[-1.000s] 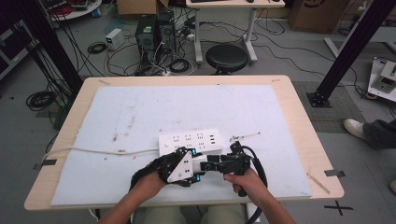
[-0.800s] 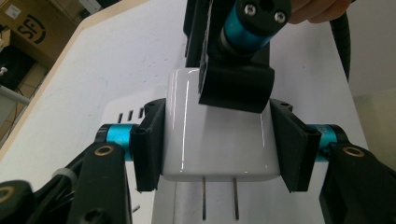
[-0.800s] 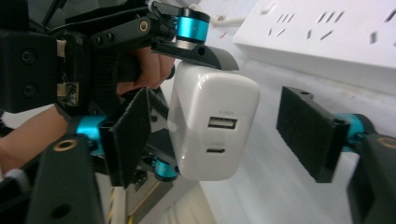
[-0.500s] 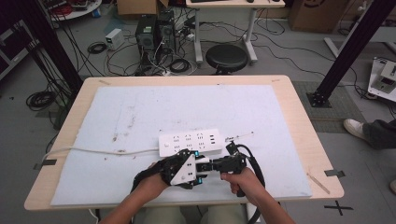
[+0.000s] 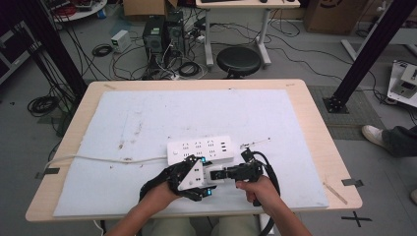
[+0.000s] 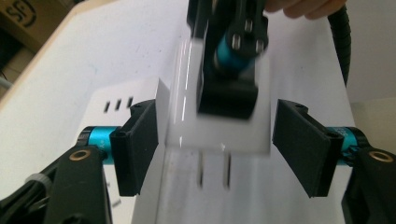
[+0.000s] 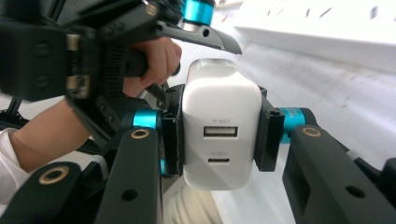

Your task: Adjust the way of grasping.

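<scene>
The landmark is the white power strip [image 5: 200, 150], a long rectangular plastic block with rows of slot sockets, lying on the pale mat [image 5: 147, 128] that covers the wooden surface [image 5: 319, 123]. A white cord [image 5: 98, 158] runs from its left end across the mat.

Just in front of the power strip, on the person's side, the right gripper [image 7: 217, 135] has its jaws closed on a white charger [image 7: 221, 140]. The charger is a smooth, glossy block with rounded corners; its end face carries one rectangular USB port above one small oval port. The flat black jaw pads press its two side faces.

The left gripper [image 6: 219, 144] sits beside the right gripper, also just in front of the power strip. Its jaws stand wide, one on each side of the charger [image 6: 219, 126] without touching it. Two thin metal prongs [image 6: 215, 170] project from the charger's flat face.
</scene>
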`<control>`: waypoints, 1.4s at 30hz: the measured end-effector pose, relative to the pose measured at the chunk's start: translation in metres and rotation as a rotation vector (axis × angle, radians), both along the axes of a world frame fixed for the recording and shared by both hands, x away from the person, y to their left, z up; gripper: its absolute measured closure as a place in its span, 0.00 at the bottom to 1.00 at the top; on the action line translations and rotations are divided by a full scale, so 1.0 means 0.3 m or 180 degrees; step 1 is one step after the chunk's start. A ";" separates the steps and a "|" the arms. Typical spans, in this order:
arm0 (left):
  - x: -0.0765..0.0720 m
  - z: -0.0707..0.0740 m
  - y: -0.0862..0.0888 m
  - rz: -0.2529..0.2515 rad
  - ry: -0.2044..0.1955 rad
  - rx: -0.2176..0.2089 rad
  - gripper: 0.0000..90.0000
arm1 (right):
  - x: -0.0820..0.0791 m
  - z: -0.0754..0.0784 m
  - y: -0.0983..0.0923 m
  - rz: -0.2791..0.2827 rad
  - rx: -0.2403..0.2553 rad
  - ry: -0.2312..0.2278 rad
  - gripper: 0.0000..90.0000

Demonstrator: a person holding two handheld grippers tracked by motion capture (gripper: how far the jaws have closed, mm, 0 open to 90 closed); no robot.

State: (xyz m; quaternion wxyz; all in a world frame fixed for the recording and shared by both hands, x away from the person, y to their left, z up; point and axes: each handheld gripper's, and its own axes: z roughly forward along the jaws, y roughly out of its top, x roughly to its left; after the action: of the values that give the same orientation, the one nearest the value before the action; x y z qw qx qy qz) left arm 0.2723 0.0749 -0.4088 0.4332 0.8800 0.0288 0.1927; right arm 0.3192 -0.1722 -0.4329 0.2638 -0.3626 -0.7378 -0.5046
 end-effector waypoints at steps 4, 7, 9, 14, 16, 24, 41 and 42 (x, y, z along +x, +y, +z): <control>0.013 -0.012 0.046 0.0174 0.0186 -0.0114 0.33 | 0.005 0.013 -0.034 -0.0085 -0.0059 -0.0123 0.70; 0.028 -0.018 0.094 0.0381 0.0327 -0.0271 0.30 | 0.004 0.023 -0.053 -0.0097 -0.0231 -0.0286 0.70; 0.037 -0.018 0.131 0.0537 0.0380 -0.0414 0.30 | 0.003 0.035 -0.069 -0.0117 -0.0376 -0.0412 0.70; 0.057 -0.015 0.208 0.0895 0.0459 -0.0620 0.26 | 0.006 0.062 -0.105 -0.0127 -0.0580 -0.0626 0.70; 0.063 -0.011 0.243 0.1036 0.0464 -0.0711 0.25 | 0.008 0.074 -0.125 -0.0119 -0.0725 -0.0709 0.70; 0.075 0.000 0.348 0.1424 0.0408 -0.0933 0.25 | 0.013 0.143 -0.206 -0.0004 -0.1317 -0.1119 0.70; 0.079 0.001 0.426 0.1698 0.0388 -0.1086 0.25 | 0.023 0.223 -0.218 0.0509 -0.2475 -0.1627 0.70; 0.080 0.001 0.429 0.1711 0.0378 -0.1087 0.25 | 0.023 0.226 -0.217 0.0529 -0.2537 -0.1641 0.70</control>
State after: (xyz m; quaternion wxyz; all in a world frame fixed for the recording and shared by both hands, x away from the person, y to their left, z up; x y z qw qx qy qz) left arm 0.2962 0.2036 -0.4086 0.5058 0.7652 0.3172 0.2410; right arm 0.3261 -0.2373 -0.3651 -0.0478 -0.2383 -0.9416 -0.2332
